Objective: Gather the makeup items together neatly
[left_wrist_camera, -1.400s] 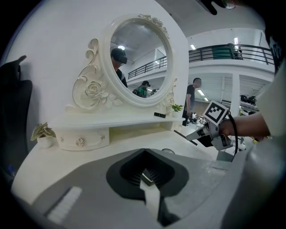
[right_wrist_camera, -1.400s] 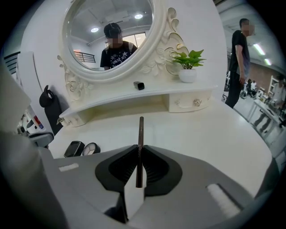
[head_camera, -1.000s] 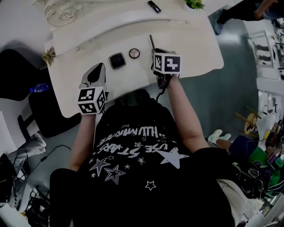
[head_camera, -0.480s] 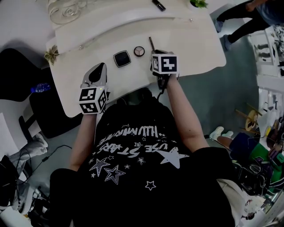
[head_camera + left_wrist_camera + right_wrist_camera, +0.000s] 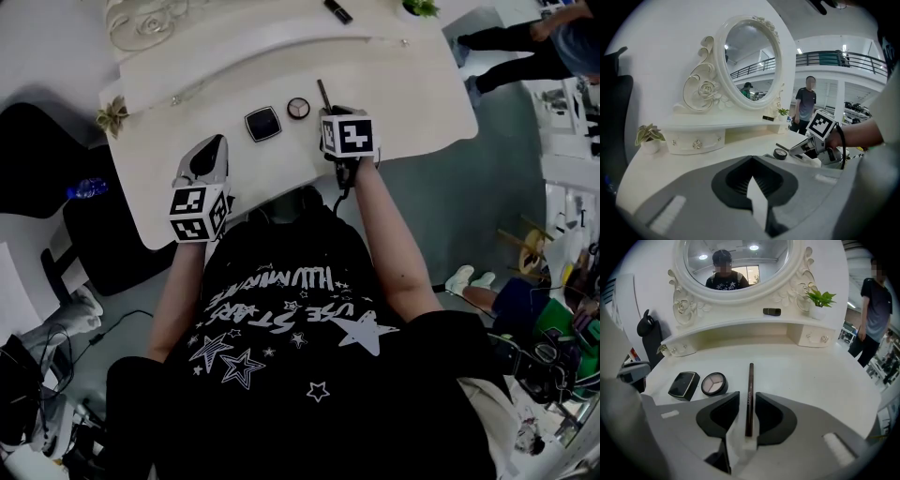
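As the right gripper point(image 5: 746, 398) has just been easing its jaws apart, a slim brown cosmetic pencil point(image 5: 751, 376) lies between them. It is released, with the pads standing just clear of it on either side, and it seems to rest on the white vanity table point(image 5: 811, 376). Just left of the pencil sits a round three-shade eyeshadow pot point(image 5: 714, 383), and beside that a black square compact point(image 5: 684, 384) — a short, tidy row. The left gripper point(image 5: 751, 158) hovers off to the side, jaws closed together on nothing.

Most of the gathering looks done. A small dark tube point(image 5: 771, 311) on the raised shelf point(image 5: 740, 326) under the mirror point(image 5: 736, 263), well apart from the row, may be left to fetch.

The pencil carries pale print too small to read; white lettering on the person's black T-shirt point(image 5: 281, 319) seems to read "USE STAR".
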`<state>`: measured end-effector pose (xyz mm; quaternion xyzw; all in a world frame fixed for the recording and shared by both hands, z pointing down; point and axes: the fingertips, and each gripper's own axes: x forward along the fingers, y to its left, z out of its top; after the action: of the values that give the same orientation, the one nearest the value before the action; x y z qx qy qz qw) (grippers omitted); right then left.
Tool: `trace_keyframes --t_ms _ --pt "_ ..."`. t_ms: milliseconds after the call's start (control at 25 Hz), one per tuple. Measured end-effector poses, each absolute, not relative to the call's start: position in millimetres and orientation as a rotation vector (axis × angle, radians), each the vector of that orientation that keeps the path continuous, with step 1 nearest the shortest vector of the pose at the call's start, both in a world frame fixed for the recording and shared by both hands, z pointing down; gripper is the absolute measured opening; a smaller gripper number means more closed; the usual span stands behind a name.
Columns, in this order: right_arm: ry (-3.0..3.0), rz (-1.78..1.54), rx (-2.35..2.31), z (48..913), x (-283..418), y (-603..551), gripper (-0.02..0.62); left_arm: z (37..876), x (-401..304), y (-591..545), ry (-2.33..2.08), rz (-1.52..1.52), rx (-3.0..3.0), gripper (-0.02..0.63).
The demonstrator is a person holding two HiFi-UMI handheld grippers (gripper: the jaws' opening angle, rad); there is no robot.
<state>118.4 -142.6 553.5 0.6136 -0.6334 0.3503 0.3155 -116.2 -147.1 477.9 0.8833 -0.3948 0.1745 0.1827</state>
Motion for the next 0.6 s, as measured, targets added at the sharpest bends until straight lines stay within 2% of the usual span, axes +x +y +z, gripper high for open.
trace_keyframes --t_ms 80,360,600 --pt "-1.684 0.921 1.623 551 116 -143 0.193 477 -119 -149 -1.113 0.486 2.497 0.000" --pt "-1.741 0.856 1.713 526 117 -152 0.294 474 -135 -154 -1.118 0.467 2.507 0.000" --pt "-1.820 0.770 1.805 493 134 -171 0.316 466 -137 -161 -1.142 0.481 2.512 0.000"
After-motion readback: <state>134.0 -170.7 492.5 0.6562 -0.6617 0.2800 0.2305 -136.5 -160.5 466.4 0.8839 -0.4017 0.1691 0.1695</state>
